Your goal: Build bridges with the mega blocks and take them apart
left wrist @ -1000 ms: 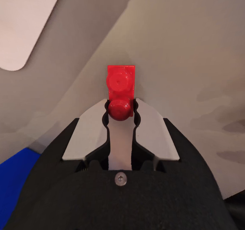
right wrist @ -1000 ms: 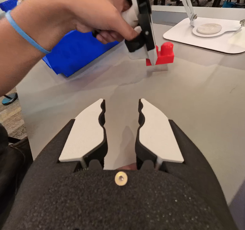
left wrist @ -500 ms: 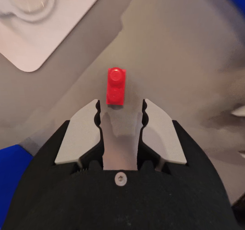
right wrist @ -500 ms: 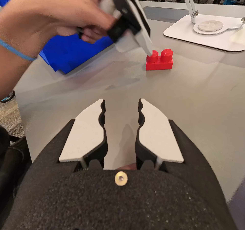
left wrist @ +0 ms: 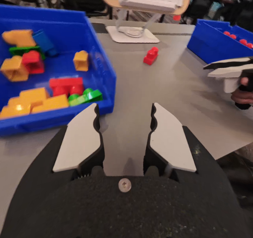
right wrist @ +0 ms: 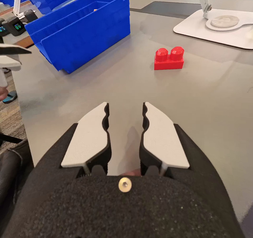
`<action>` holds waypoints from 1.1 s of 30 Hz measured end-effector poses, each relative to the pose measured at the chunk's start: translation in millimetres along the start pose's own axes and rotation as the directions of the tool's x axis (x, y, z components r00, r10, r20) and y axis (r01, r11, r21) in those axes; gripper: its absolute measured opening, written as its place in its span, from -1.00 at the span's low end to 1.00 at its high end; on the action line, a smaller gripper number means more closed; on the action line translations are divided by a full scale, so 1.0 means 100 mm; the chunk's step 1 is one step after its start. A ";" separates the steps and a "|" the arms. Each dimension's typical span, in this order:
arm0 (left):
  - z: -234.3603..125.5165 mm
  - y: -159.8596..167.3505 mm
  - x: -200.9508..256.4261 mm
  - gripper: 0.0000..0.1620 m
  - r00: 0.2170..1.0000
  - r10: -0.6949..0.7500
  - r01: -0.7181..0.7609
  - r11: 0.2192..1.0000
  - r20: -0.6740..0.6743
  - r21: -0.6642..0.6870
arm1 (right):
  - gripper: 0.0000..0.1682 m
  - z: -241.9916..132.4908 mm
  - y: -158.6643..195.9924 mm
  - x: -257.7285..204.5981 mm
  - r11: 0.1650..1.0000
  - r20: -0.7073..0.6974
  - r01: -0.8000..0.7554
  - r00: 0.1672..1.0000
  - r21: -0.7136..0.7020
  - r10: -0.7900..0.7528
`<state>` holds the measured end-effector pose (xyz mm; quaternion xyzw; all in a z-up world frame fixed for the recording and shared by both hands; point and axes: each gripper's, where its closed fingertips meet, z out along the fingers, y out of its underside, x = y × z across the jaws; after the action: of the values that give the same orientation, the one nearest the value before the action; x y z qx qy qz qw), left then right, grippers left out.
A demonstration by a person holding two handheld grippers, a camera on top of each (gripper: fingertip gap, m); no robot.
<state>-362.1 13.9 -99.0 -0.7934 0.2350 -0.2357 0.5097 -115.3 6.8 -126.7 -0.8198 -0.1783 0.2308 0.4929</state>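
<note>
The blue bin (left wrist: 95, 55) stands on the left part of the grey table (left wrist: 136, 88). It holds loose blocks: yellow blocks (left wrist: 37, 101) at its near side, a red block (left wrist: 66, 85) beside a green block (left wrist: 85, 96) near its right wall, and further yellow, red, green and blue pieces toward its far left. A second blue bin (left wrist: 213, 44) at the far right contains red pieces; their shape cannot be made out.

The red block (right wrist: 169, 59) sits alone and upright on the table, to the right of the first bin and nearer than the white stand base (right wrist: 213, 29). It is a single-layer brick with two round studs on top.

The left tool (left wrist: 124, 112) is spread and empty, above the table at the bin's near right corner. The right tool (right wrist: 125, 110) is also spread and empty, well apart from the red block.
</note>
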 end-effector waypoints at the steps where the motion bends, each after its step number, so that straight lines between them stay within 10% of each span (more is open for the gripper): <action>1: -0.08 0.09 -0.10 -0.10 0.999 -0.046 0.046 0.999 0.025 0.022 | -0.45 0.00 0.00 -0.01 1.000 0.001 0.004 1.000 -0.002 -0.004; 10: -0.15 -0.11 -0.43 -0.13 0.997 -0.070 0.069 0.998 0.033 0.008 | -0.45 0.09 -0.02 -0.06 1.000 0.012 0.009 1.000 -0.014 -0.009; 19: 0.99 -0.42 -1.24 -0.10 0.992 0.116 -0.073 0.833 0.044 -0.548 | -0.45 0.21 0.10 -0.14 0.998 0.028 0.030 0.999 -0.063 -0.028; 33: 1.97 -0.05 -1.46 -0.47 0.986 0.170 -0.106 0.641 0.005 -0.760 | -0.47 0.11 0.16 -0.03 0.998 0.012 -0.008 1.000 -0.064 0.008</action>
<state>-354.3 243.3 -186.5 -0.9215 0.3521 -0.0464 0.1574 -123.0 6.4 -144.9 -0.8343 -0.1853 0.2319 0.4645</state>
